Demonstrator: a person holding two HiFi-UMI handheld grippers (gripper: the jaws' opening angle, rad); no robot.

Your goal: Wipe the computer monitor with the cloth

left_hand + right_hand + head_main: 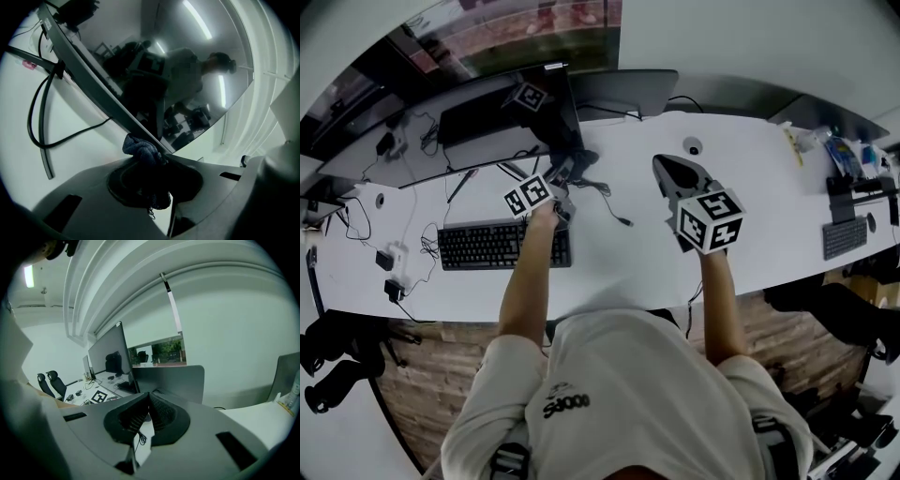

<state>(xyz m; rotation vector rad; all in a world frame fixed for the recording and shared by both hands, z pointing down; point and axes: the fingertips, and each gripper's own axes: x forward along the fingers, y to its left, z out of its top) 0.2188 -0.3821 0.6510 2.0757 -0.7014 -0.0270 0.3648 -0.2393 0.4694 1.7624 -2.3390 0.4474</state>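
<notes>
The dark computer monitor point(502, 111) stands tilted at the back left of the white desk point(750, 187). In the left gripper view its glossy screen point(187, 65) mirrors the room. My left gripper point(569, 176) is shut on a crumpled dark blue cloth point(140, 149). The cloth touches the lower edge of the monitor, just above the jaws of my left gripper point(149, 165). My right gripper point(664, 167) hovers over the desk to the right of the monitor. In its own view the right gripper point(148, 403) is shut with nothing between the jaws.
A black keyboard point(492, 246) lies in front of the monitor, under my left forearm. Black cables point(40, 112) loop across the desk beside the screen. A second monitor's back point(623, 89) stands behind. Another keyboard point(844, 236) and bottles point(846, 155) sit far right.
</notes>
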